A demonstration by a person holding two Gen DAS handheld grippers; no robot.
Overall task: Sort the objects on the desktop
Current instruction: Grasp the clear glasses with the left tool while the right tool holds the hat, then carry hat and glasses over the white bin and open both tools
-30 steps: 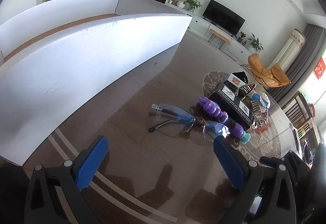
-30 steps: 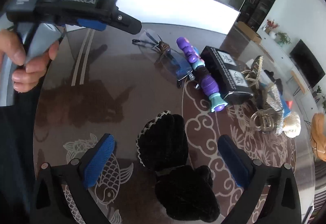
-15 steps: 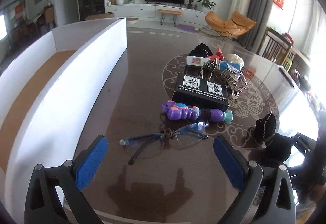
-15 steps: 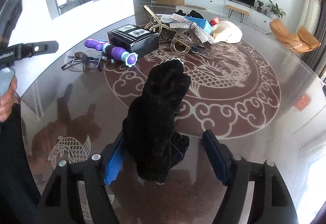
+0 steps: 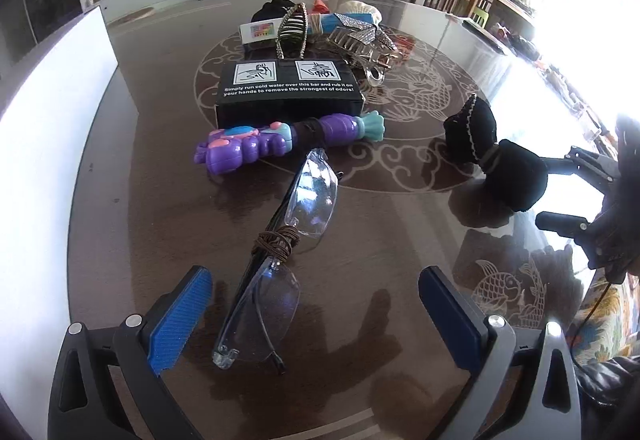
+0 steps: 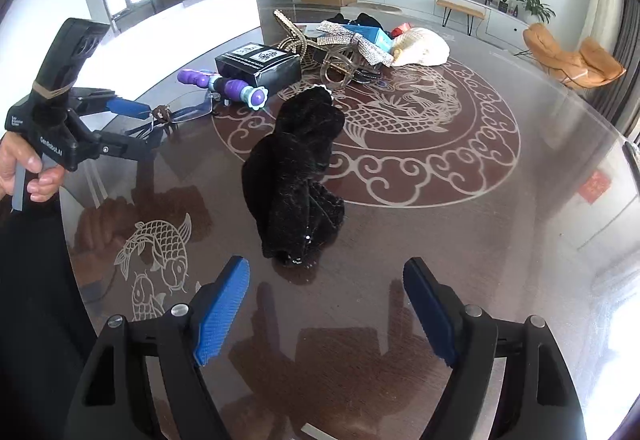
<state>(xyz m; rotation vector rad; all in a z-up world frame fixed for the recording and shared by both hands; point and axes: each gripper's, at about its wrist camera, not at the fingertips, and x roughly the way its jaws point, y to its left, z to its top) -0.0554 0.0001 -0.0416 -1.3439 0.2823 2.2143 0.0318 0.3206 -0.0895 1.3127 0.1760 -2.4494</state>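
2 open grippers are seen, neither holding anything. The left gripper [image 5: 316,304] is spread around the near end of the glasses [image 5: 280,256], which lie folded on the glass table [image 5: 400,240], a brown hair tie [image 5: 276,242] wound round the bridge. A slip could be caused if the thin, clear lenses are pinched at an angle, and the purple toy [image 5: 280,144] touching the far lens could be dragged. The right gripper [image 6: 326,304] is parted just short of the black fuzzy bow [image 6: 296,176]. Farther off, a black box [image 5: 288,88] and a pile of hair clips [image 5: 352,36] are seen.
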